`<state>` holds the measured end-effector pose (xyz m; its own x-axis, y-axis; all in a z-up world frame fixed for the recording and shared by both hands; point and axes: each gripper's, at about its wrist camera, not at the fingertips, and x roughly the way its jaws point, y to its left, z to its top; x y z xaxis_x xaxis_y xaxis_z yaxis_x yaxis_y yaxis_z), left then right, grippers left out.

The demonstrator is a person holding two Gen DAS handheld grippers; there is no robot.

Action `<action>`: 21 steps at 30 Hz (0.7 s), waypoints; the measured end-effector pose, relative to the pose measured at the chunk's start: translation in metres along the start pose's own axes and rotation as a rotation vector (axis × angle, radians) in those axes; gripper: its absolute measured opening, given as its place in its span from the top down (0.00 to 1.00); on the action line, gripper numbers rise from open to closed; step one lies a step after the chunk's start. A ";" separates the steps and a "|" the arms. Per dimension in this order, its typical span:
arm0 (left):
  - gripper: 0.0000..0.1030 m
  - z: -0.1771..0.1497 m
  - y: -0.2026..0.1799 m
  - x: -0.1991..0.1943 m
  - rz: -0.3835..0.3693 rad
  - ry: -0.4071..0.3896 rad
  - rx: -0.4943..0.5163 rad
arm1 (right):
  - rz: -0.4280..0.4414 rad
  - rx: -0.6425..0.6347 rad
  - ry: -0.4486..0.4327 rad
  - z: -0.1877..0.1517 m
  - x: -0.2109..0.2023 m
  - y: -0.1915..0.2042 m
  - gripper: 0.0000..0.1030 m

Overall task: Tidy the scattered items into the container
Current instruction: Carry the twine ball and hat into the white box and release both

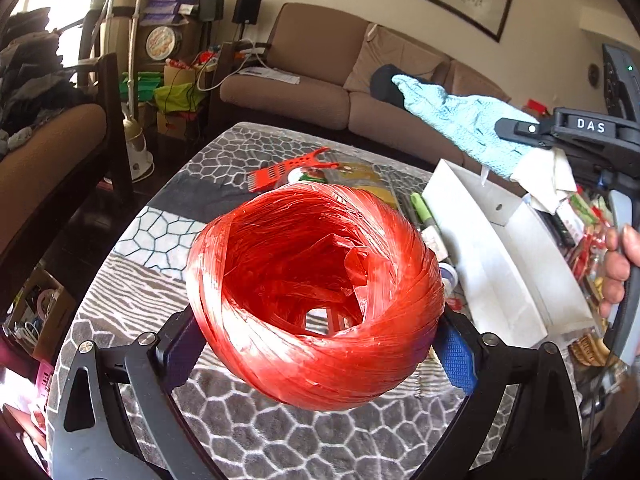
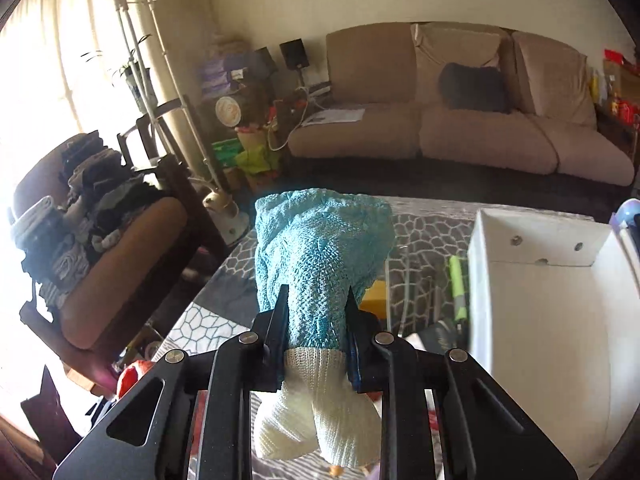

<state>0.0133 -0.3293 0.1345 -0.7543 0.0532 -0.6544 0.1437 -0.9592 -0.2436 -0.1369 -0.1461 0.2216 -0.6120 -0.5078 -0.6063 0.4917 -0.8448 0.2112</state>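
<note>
My left gripper (image 1: 316,344) is shut on a big ball of red plastic twine (image 1: 316,296) and holds it above the patterned table. My right gripper (image 2: 316,300) is shut on a light-blue and cream knitted cloth (image 2: 320,248), held in the air left of the white box (image 2: 552,320). The cloth (image 1: 464,128) and right gripper (image 1: 520,130) also show at the upper right of the left wrist view, above the white box (image 1: 500,264). A green marker (image 1: 422,208) and a red slotted plastic tool (image 1: 288,170) lie on the table.
Small items and snack packets (image 1: 588,232) lie beside and behind the box. A brown sofa (image 2: 460,128) stands beyond the table. An armchair piled with clothes (image 2: 80,216) is at the left. A green marker (image 2: 456,288) lies left of the box.
</note>
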 end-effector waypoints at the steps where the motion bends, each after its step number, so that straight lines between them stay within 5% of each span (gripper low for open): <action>1: 0.06 0.004 -0.015 -0.004 -0.007 -0.003 0.022 | -0.014 0.008 -0.006 -0.001 -0.011 -0.012 0.79; 12: 0.06 0.044 -0.193 0.007 -0.096 0.023 0.211 | -0.125 0.128 -0.084 -0.026 -0.121 -0.140 0.79; 21: 0.06 0.010 -0.301 0.077 -0.092 0.123 0.320 | -0.216 0.189 -0.059 -0.064 -0.147 -0.235 0.78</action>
<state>-0.0949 -0.0395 0.1644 -0.6694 0.1574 -0.7260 -0.1435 -0.9863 -0.0815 -0.1232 0.1383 0.2124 -0.7277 -0.3167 -0.6084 0.2250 -0.9481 0.2245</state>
